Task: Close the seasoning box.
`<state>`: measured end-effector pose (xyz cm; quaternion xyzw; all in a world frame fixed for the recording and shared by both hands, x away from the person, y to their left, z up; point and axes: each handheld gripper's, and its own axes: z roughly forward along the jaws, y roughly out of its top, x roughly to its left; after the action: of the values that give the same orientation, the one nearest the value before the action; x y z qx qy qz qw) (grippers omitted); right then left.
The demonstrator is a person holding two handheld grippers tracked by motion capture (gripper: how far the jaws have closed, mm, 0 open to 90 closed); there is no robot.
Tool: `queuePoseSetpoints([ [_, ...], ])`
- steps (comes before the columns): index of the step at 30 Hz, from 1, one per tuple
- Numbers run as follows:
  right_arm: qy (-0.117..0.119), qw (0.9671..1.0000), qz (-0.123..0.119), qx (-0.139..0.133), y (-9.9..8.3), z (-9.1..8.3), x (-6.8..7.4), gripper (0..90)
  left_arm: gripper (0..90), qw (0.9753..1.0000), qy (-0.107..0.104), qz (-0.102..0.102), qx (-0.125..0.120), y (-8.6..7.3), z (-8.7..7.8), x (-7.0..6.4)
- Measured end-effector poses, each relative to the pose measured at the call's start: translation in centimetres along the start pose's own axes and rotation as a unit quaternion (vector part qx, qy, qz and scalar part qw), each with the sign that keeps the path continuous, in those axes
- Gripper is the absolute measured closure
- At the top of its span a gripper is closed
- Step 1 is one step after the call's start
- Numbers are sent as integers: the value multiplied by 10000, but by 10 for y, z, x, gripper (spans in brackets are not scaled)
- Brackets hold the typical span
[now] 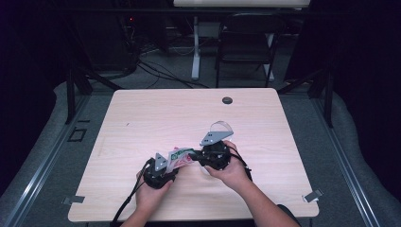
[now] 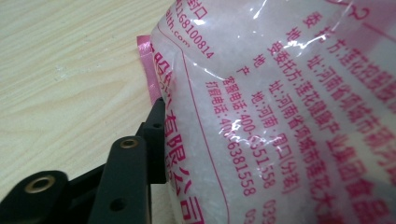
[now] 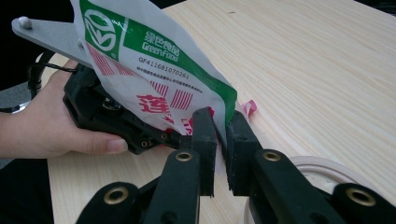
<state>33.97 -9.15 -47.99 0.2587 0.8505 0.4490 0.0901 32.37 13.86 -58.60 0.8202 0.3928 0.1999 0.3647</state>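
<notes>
Currently, the left gripper [image 1: 163, 165] is clamped on the left edge of the bag [image 1: 182, 156], held just above the table [image 1: 142, 118]. The right gripper [image 3: 221, 135] is clamped on the bag's green right edge, beside a white ring [image 3: 327, 164].

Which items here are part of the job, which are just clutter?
In the job:
bag, pinched at both ends
left gripper
right gripper

Lying about:
white ring on the table
folding chair behind
cables on floor
</notes>
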Motion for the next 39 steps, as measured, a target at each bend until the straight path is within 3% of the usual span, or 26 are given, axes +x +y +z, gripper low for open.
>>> queuePoseSetpoints([
  [9, -52, 9999, 59, -89, -2, -6, -2, 800, 600, 10000, -28, -49, 3, 7, -1, 2],
  [14, 103, 9995, 241, -201, -2, -14, -5, 713, 605, 10000, 48, 5, -9, 11, -4, 3],
  [20, 135, 9992, 265, -274, 2, -25, -9, 623, 607, 10000, 60, 63, 31, 16, -6, 6],
  [23, 237, 9993, 264, -73, 7, -28, -11, 564, 608, 9999, 55, 97, 7, 19, -8, 8],
  [27, 238, 9992, 317, 28, 12, -30, -12, 557, 608, 9999, 56, 109, -5, 22, -7, 10],
  [31, 180, 9986, 438, -221, 21, -36, -19, 543, 608, 9999, 44, 105, 9, 26, -4, 12],
  [34, 155, 9987, 406, -273, 31, -42, -26, 544, 609, 10000, 4, 89, -23, 30, -3, 14],
  [39, 88, 9991, 243, -347, 47, -56, -33, 558, 609, 9996, 96, 251, -20, 35, -4, 13],
])
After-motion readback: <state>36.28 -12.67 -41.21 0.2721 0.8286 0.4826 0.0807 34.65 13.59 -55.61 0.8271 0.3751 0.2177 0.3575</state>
